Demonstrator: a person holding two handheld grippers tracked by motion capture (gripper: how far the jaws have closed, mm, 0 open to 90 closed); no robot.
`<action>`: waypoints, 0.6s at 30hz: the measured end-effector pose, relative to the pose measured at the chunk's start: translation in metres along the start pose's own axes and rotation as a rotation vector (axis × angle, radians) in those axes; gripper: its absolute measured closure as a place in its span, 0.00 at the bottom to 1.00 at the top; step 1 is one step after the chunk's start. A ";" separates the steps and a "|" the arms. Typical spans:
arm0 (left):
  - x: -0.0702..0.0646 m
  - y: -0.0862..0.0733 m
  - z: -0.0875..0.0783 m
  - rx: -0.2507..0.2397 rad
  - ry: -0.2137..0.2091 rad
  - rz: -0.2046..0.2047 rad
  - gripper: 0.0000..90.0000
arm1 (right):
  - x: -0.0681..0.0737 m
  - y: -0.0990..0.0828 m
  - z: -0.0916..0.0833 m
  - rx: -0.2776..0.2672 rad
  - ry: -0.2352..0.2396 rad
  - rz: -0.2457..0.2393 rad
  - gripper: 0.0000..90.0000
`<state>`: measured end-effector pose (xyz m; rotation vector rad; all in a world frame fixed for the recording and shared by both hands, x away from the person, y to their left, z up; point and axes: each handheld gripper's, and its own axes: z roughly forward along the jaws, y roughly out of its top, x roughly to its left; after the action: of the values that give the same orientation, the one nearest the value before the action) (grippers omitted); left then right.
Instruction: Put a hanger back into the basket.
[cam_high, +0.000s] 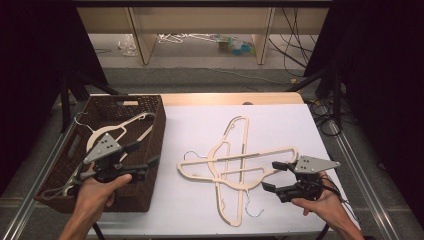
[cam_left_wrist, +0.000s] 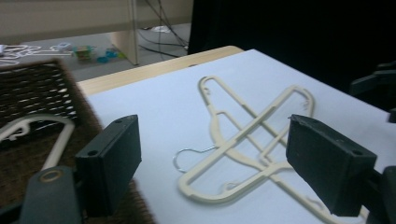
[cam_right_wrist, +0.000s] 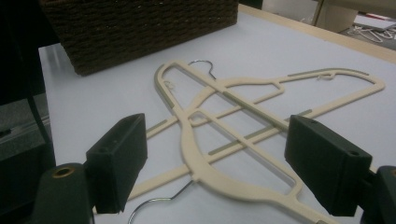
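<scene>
Hangers, two cream plastic ones with thin metal hooks, lie crossed on the white sheet that covers the table (cam_high: 280, 120): the long-lying cream hanger (cam_high: 240, 161) stretches across the sheet with its hook to the left, and the upright-lying cream hanger (cam_high: 235, 175) runs over it from far edge to near edge, hook at the near end. In the right gripper view the pair (cam_right_wrist: 243, 121) sits just ahead of the jaws, one arm crossing the other near the middle. The right gripper (cam_high: 275, 176) hovers at the hangers' right end, jaws spread wide with nothing between them, the pads clear of the plastic. Off to the left, the left gripper (cam_high: 145, 156) hangs over the right wall of the dark brown woven basket (cam_high: 155, 125), jaws likewise wide apart and empty; its own view looks across the sheet at the crossed hangers (cam_left_wrist: 252, 144). Inside the basket rests a third cream hanger (cam_high: 112, 131), its wire hook toward the far left corner. The basket stands on the table's left side, well apart from the crossed pair.
</scene>
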<state>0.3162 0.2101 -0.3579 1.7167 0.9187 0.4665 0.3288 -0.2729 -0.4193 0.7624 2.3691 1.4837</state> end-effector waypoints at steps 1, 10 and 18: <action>0.000 0.000 0.000 0.000 0.000 0.000 0.20 | 0.000 0.000 0.000 0.000 0.000 0.000 0.24; -0.033 -0.018 0.011 -0.005 -0.050 0.025 0.20 | 0.001 -0.006 0.006 0.006 0.014 -0.020 0.21; -0.056 -0.041 0.020 0.008 -0.079 0.129 0.20 | 0.002 -0.007 0.002 -0.022 -0.008 0.010 0.20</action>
<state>0.2810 0.1593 -0.3955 1.7955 0.7570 0.4764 0.3263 -0.2728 -0.4266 0.7748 2.3424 1.5057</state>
